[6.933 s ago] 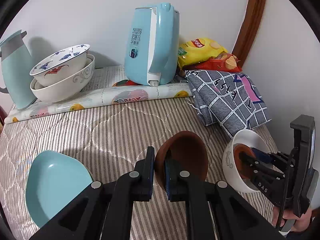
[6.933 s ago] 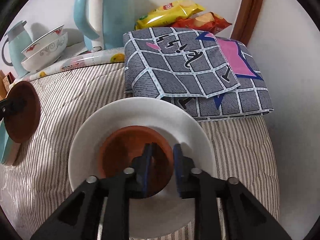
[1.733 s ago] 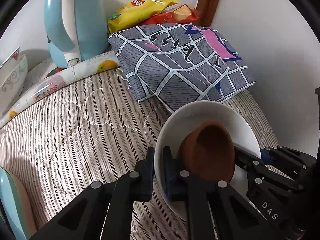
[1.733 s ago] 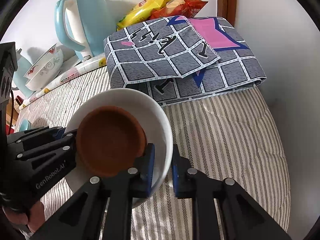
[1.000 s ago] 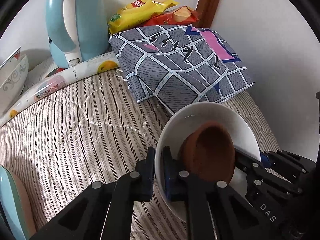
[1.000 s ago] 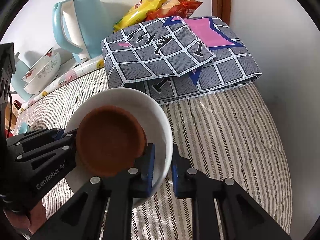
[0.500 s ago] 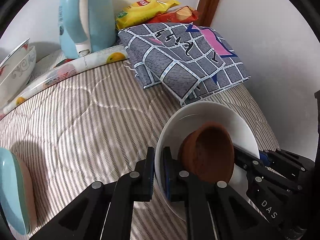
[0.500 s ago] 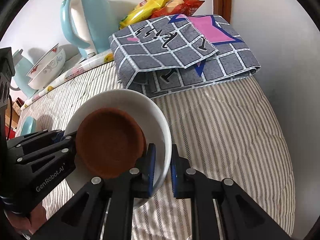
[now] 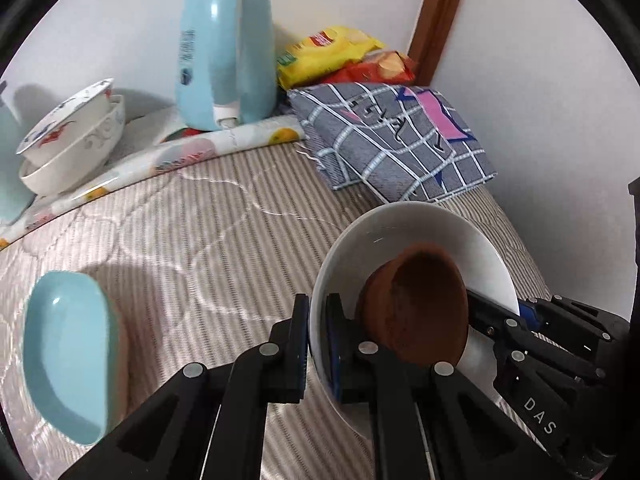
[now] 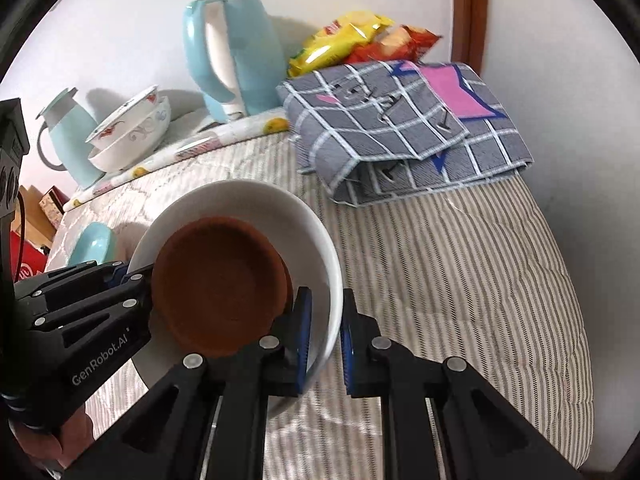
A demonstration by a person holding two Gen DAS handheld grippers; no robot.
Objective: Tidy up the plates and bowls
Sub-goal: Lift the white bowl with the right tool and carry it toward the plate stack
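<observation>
A white bowl (image 9: 400, 232) (image 10: 240, 204) hangs tilted above the striped quilt, with a brown clay bowl (image 9: 424, 304) (image 10: 220, 288) lying inside it; a second brown rim shows just behind. My left gripper (image 9: 317, 320) (image 10: 128, 276) is shut on the bowl's left rim. Opposite it, my right gripper (image 10: 324, 320) (image 9: 516, 308) is shut on the right rim. A light blue dish (image 9: 64, 356) (image 10: 90, 248) lies on the quilt to the left. Two patterned white bowls (image 9: 68, 148) (image 10: 128, 132) sit stacked at the back left.
A light blue kettle (image 9: 224, 52) (image 10: 232, 52) stands at the back on a rolled fruit-print mat (image 9: 200, 152). A folded grey checked cloth (image 9: 392, 140) (image 10: 400, 120) and snack bags (image 9: 332, 52) lie back right, by the wall. A pale blue jug (image 10: 68, 136) stands far left.
Both grippers have risen and carried the white bowl leftward over the quilt. The checked cloth now sits farther off, and the light blue dish and stacked bowls have come further into view.
</observation>
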